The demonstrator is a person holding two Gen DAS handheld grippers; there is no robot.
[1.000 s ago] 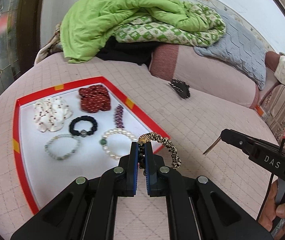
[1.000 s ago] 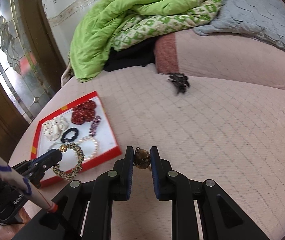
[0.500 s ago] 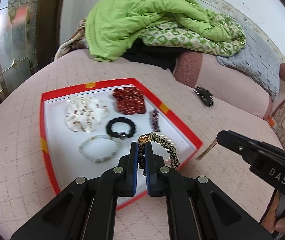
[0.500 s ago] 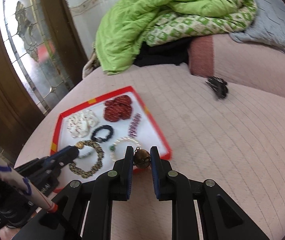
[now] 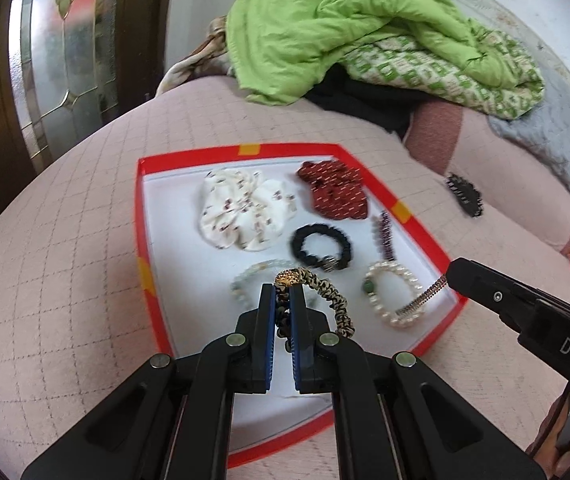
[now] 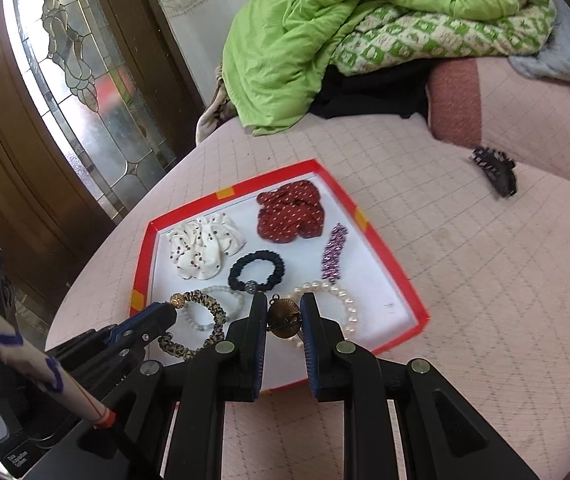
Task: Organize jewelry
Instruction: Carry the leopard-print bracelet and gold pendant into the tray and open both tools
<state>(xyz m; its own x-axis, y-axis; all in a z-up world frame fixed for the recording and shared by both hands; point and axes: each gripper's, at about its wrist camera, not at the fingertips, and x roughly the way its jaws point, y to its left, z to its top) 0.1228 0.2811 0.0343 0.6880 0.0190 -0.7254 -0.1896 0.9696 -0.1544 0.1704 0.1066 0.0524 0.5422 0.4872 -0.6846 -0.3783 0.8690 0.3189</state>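
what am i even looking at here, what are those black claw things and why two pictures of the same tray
There is no robot here. A person holds a pair of hand-operated tongs in each hand, and each pair carries a wide-angle camera looking along its two fingers. So the two pictures show one scene at one moment, seen from the left hand and from the right hand.

The left tongs are shut on a leopard-print hair tie with a gold bead. The right tongs are shut on a small round brass-coloured pendant; in the left view a chain hangs from them.

Both hover over a red-rimmed tray on a pink quilted bed. In the tray lie a white scrunchie, a red scrunchie, a black hair tie, a purple beaded piece, a pearl bracelet and a pale bead bracelet. A black hair claw lies outside the tray on the bed.
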